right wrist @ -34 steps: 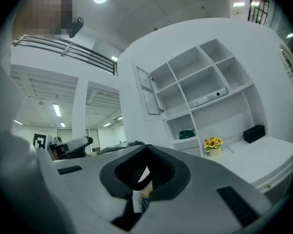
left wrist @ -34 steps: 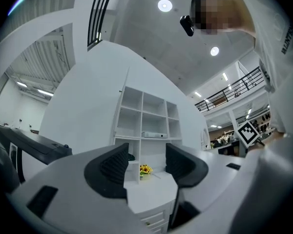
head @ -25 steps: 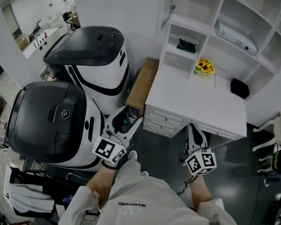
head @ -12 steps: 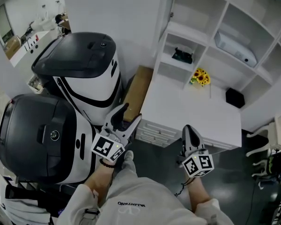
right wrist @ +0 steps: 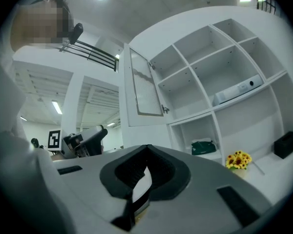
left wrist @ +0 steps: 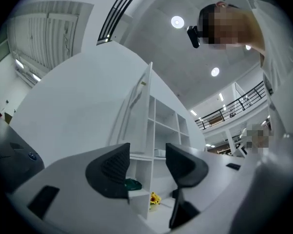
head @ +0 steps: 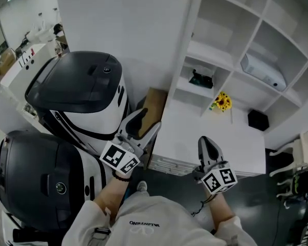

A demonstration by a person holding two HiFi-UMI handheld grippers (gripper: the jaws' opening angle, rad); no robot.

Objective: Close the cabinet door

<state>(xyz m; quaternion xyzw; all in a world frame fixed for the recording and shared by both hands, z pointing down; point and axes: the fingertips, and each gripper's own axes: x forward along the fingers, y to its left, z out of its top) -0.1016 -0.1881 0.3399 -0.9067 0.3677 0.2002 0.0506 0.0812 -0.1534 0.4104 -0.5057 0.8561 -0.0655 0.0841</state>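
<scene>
Raised a little toward the shelf unit since the earlier frames, the left hand-held gripper was wide, with nothing between its jaws. The right hand-held gripper had its jaws pressed together, empty, over the tabletop. The cabinet door stood swung out at the shelving's upper left, well apart from both.
</scene>
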